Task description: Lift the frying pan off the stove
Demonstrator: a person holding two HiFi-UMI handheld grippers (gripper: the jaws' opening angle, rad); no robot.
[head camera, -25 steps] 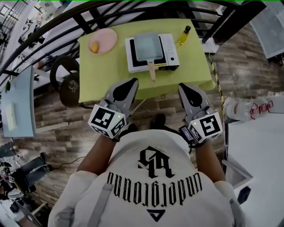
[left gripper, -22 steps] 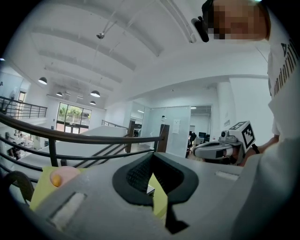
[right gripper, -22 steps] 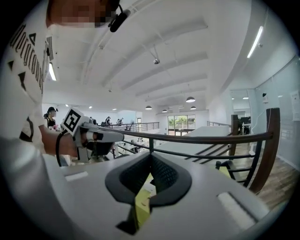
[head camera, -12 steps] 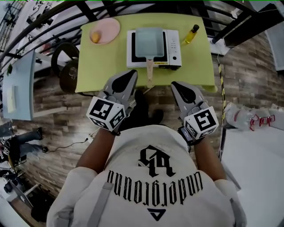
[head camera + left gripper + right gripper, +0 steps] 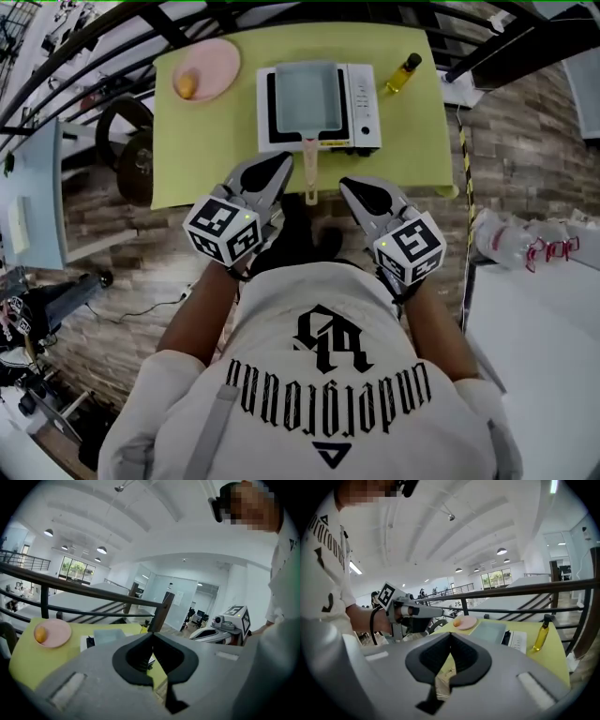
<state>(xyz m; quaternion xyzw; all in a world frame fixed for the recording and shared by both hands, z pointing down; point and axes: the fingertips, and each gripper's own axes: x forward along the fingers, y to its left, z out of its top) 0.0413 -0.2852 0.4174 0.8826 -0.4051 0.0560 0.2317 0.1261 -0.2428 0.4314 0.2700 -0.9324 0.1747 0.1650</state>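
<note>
A rectangular grey-blue frying pan (image 5: 307, 92) sits on a white tabletop stove (image 5: 361, 94) at the middle of a green table (image 5: 412, 131). Its wooden handle (image 5: 309, 173) points toward me, over the table's front edge. My left gripper (image 5: 281, 165) hovers just left of the handle's end, jaws shut and empty. The right gripper (image 5: 349, 187) is held just right of the handle, also shut on nothing. In the left gripper view the pan (image 5: 110, 636) lies beyond the closed jaws. In the right gripper view the pan (image 5: 490, 631) lies ahead and slightly right.
A pink plate (image 5: 208, 67) with an orange fruit (image 5: 187, 86) sits at the table's far left. A yellow oil bottle (image 5: 403, 73) stands right of the stove. Black railing (image 5: 112, 28) runs behind the table. A white counter (image 5: 544, 328) is at my right.
Both grippers have come closer to the table's front edge and to each other, now flanking the pan handle. Jaws stayed shut.
</note>
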